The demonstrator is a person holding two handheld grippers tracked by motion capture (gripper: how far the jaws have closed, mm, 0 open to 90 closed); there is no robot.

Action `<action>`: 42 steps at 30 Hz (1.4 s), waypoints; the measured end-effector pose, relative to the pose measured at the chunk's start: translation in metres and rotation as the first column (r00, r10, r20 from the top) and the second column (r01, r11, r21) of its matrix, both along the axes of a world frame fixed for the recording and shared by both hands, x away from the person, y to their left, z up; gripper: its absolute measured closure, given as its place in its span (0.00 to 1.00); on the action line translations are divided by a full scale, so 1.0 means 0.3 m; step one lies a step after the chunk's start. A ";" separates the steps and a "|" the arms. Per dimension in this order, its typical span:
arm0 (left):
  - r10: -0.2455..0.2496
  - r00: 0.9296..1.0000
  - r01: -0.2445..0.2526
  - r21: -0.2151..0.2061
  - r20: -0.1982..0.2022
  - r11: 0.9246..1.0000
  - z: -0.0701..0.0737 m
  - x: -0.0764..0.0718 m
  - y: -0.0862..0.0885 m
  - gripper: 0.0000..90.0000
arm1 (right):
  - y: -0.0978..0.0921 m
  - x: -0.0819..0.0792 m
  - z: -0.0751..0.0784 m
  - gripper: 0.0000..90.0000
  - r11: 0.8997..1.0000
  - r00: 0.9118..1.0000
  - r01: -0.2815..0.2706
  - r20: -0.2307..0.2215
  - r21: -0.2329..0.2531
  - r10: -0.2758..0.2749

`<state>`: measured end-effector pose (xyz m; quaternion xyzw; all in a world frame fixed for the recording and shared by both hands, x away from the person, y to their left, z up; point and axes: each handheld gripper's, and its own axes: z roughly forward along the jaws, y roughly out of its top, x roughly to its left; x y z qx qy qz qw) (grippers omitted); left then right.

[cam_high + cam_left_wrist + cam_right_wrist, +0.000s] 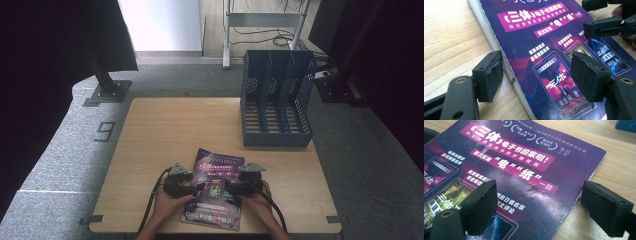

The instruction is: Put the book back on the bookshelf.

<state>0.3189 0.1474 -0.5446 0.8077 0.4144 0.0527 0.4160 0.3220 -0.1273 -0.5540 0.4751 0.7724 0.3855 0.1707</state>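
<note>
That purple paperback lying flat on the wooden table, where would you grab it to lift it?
Probably by its two long edges, one gripper from each side. The purple paperback book lies flat, so only its thin edges offer a hold. The left gripper already straddles the left edge with jaws open; the right gripper straddles the right edge likewise.

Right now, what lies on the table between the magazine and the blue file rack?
Nothing: in the high view, only bare wooden table separates the magazine from the blue file rack; the two stand apart.
</note>
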 end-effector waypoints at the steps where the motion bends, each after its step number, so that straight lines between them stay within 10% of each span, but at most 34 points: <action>1: 0.000 1.000 0.000 -0.001 0.001 1.000 0.001 0.000 0.000 0.30 | 0.000 0.000 0.000 0.15 1.000 1.000 0.000 0.000 0.000 0.000; 42: 0.005 1.000 -0.005 0.000 0.019 1.000 0.009 -0.003 -0.004 0.30 | 0.000 0.000 0.000 0.15 1.000 1.000 0.002 0.001 -0.002 -0.002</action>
